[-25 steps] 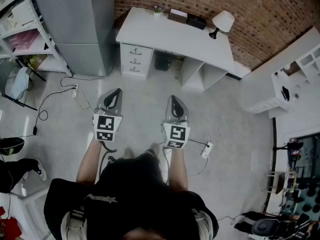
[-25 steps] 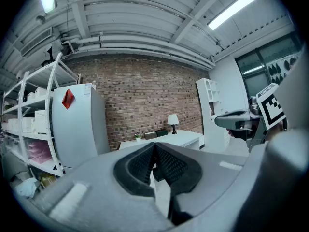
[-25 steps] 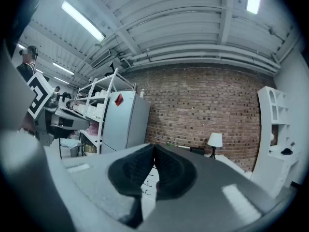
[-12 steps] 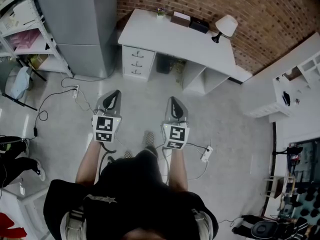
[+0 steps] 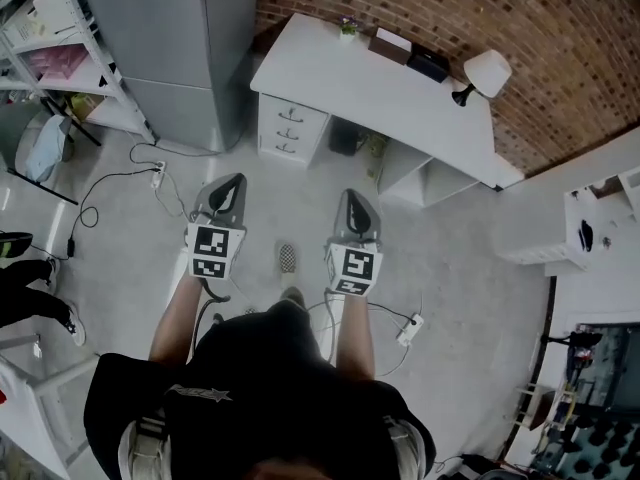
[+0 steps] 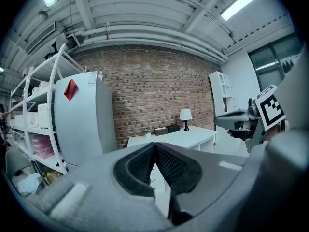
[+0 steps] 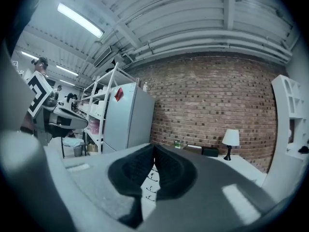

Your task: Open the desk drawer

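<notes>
Position: approach stage, nothing touched yet. The desk (image 5: 380,73) stands against the brick wall, and its drawers (image 5: 289,130) form a stack of three at its left end, just beside the grey cabinet (image 5: 170,38). Drawer fronts face the person, each with a small handle set level across it.

Left gripper (image 5: 230,182): clenched, pads pressed together, nothing between them. Right gripper (image 5: 351,195): likewise clenched and empty. Both point forward over the floor (image 5: 440,248), side by side, well apart from the desk.

Governing relation: the stack lies ahead of both grippers and between their lines, somewhat closer to the left one. In the right gripper view the handles show directly behind the closed jaws, so that gripper is also roughly aimed at the stack.

Assessment: either hand could take a handle, and which drawer is meant cannot be told. The jaws must part before a grasp. The pull would then run straight back toward the person, square to the drawer front.
</notes>
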